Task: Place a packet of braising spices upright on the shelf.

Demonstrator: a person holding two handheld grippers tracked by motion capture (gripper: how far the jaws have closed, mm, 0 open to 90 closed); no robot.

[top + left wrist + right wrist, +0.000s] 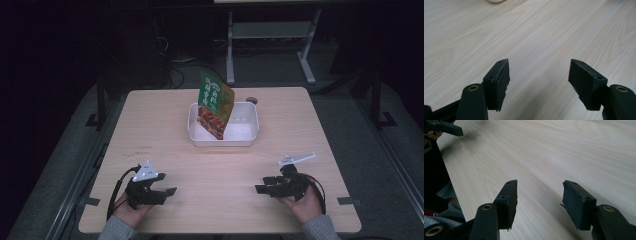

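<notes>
- Left tool (167,191): jaws spread, holding nothing, low over the table (150,125).
- Green snack bag (215,106): ahead of both tools, leaning upright in the white tray (245,140).
- Right tool (261,188): jaws spread, holding nothing.

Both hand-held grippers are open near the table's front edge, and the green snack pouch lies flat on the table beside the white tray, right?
Not quite. The high view shows the green snack pouch standing tilted inside the white tray, not flat beside it. Both the left hand-held gripper and right hand-held gripper are open near the front edge.
</notes>
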